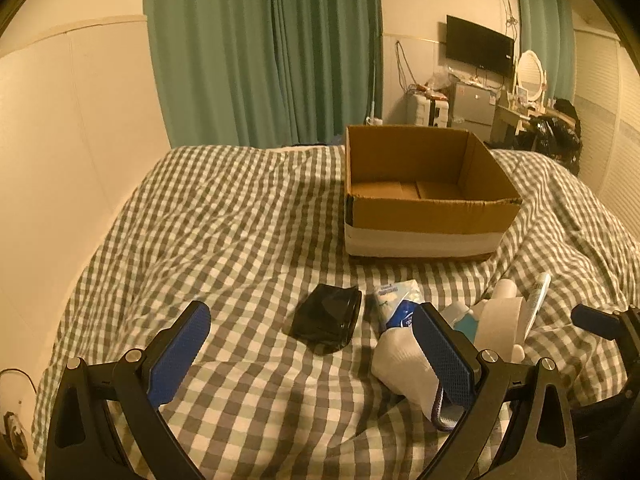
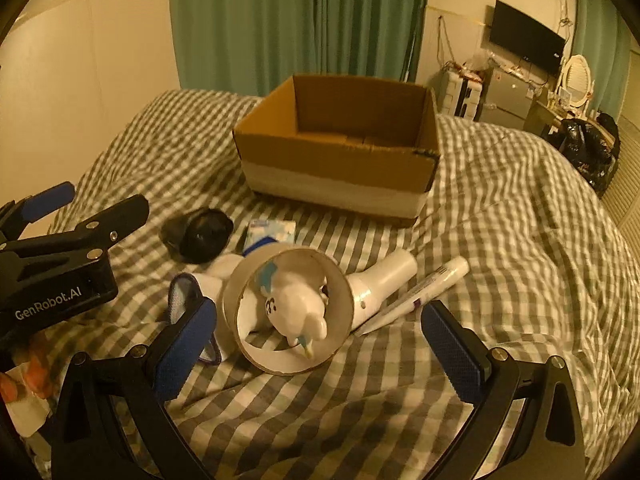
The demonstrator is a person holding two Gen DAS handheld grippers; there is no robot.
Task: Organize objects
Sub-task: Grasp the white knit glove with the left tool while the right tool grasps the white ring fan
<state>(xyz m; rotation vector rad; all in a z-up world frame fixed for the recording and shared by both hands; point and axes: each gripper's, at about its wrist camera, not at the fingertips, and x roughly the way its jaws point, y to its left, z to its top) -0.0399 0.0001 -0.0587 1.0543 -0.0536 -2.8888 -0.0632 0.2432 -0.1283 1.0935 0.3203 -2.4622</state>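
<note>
An open cardboard box [image 1: 424, 208] [image 2: 340, 168] sits empty on the checked bedspread. In front of it lie a black pouch [image 1: 326, 318] [image 2: 200, 234], a blue-white tissue pack [image 1: 396, 302] [image 2: 270, 232], a white sock [image 1: 404, 368] [image 2: 188, 300], a white tape ring [image 2: 288, 312] [image 1: 500, 320] around a small white toy [image 2: 296, 312], a white bottle [image 2: 384, 280] and a white tube [image 2: 420, 292] [image 1: 536, 304]. My left gripper [image 1: 312, 348] is open, its right finger over the sock. My right gripper [image 2: 320, 348] is open around the tape ring.
The bedspread [image 1: 240, 220] is rumpled. A cream wall [image 1: 60, 160] runs along the left, green curtains [image 1: 264, 52] behind. A TV [image 1: 478, 46], small fridge and cluttered desk stand far right. The left gripper's body [image 2: 60, 264] shows in the right wrist view.
</note>
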